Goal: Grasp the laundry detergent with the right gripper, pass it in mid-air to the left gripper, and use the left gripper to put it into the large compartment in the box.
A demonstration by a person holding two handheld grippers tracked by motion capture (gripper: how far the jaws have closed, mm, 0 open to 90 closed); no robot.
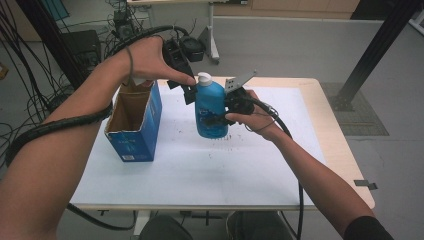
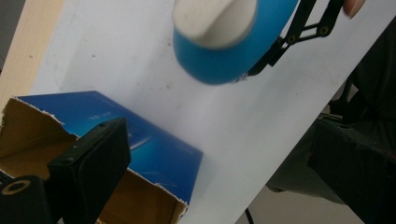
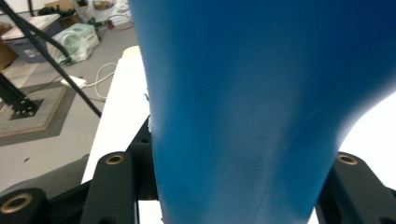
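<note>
Far left of the table (image 1: 165,180): open blue cardboard box (image 1: 135,120) standing upright on the white sheet, torn brown flaps up top, nothing visible inside from the high view. Just above and right of it, left tool (image 1: 187,87) held up in the air, tipped down toward the pump top of the bottle, jaws spread wide apart and gripping nothing; from the left gripper view, one black jaw at the near left over the box (image 2: 140,140), the other way off at the right edge, bottle (image 2: 224,42) floating between and beyond them. Middle of the scene: blue bottle (image 1: 210,107) with a white pump cap, upright, lifted just off the table, right next to the box but not touching. Right of that, right tool (image 1: 231,107) clamped onto the bottle's side, hand wrapped round the back of it, cable trailing off toward the near right. Right gripper view pretty much all blue bottle (image 3: 261,107) wedged between the two black jaws, squeezed tight. Some dark specks on the sheet under the bottle.
</note>
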